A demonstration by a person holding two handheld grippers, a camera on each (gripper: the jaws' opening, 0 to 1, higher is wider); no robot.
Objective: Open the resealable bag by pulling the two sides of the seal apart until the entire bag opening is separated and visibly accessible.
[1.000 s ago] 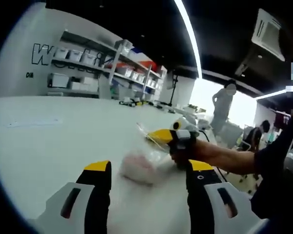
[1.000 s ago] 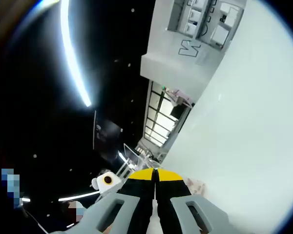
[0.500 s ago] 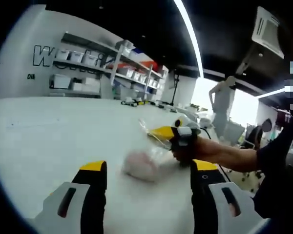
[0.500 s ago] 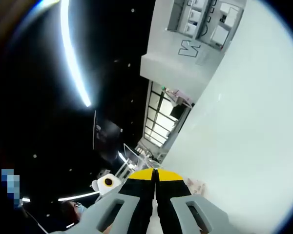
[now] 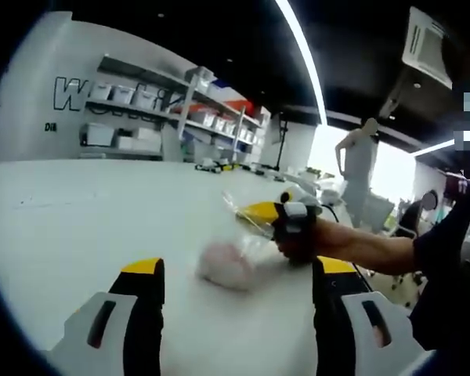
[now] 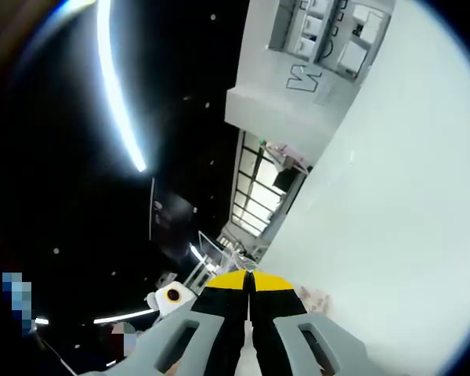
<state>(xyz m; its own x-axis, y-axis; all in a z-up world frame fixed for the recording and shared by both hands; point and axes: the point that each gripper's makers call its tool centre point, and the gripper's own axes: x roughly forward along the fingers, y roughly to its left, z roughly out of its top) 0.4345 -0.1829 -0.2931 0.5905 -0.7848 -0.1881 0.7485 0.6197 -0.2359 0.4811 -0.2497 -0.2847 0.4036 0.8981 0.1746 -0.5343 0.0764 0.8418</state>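
In the left gripper view, the left claw is standing wide open at the bottom of the frame, its two yellow-tipped jaws far apart, and it is holding nothing and touching nothing. Between and above these jaws, near the middle of the frame, the resealable bag is lying on the white bench. The bag is clear and something pale pink is showing inside it, but the picture is too blurred for saying what it is.

The right claw is coming in from the right of this frame, held by a person's hand in a dark glove. Its yellow tips are pressed together at the upper edge of the bag, where the thin clear flap is rising, so it is pinching the bag there.

In the right gripper view, the right claw is sitting at the bottom centre of the frame with its jaws closed, only a thin line staying between the yellow tips. A small part of the bag is peeking out just right of the jaws, against the white bench.

In the upper left of the left gripper view, shelves with boxes are standing along the wall, and a person is standing at the right.
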